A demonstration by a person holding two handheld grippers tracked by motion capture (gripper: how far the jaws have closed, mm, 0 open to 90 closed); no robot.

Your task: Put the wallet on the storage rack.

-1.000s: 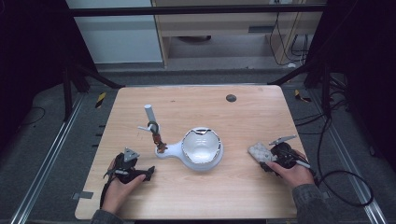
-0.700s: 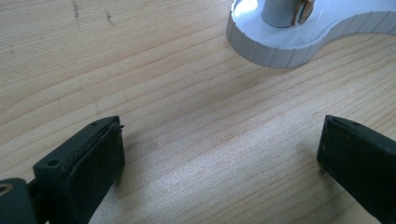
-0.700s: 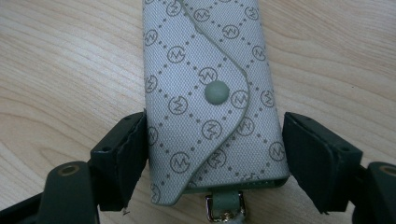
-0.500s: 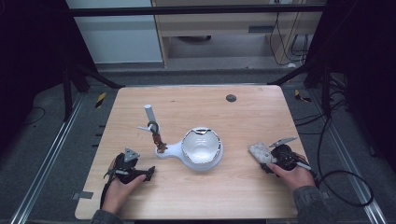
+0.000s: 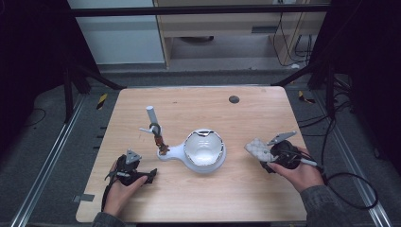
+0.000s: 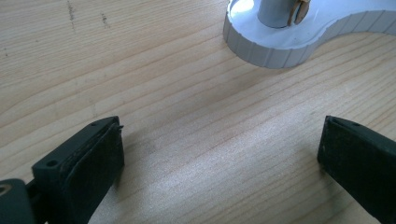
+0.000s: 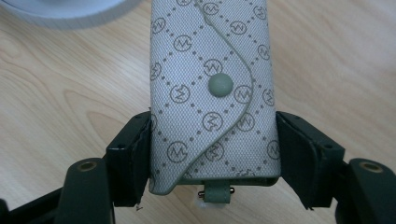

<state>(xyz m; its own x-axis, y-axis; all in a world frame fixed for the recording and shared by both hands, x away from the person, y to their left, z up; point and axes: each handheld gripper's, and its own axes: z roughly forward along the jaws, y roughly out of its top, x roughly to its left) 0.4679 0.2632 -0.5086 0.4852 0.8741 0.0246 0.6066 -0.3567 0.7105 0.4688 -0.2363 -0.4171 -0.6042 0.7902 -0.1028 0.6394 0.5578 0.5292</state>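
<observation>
While the right claw [image 7: 212, 154] has just been closing on the grey patterned key pouch [image 7: 212, 88], the thing to do well is to keep that squeeze even — both pads sit on the pouch's long edges near its lower end, so most of its length sticks out ahead of the jaws and could droop or swing if the hand tilts fast. A slow, level carry toward the white stand [image 5: 198, 151] seems the safe course, with the snap button [image 7: 220, 86] kept facing up so the flap stays shut. In the high view the pouch [image 5: 257, 149] projects from the claw toward the stand's round dish, near it but apart. Ahead of the pouch's tip, a curve of the white base shows at the top edge.

Across the desk [image 5: 246, 118], the left claw [image 6: 219, 154] rests low with its jaws spread wide and nothing between them — just bare wood. Beyond it stands the ribbed rim of the stand's small end [image 6: 275, 46], with its upright post.
</observation>
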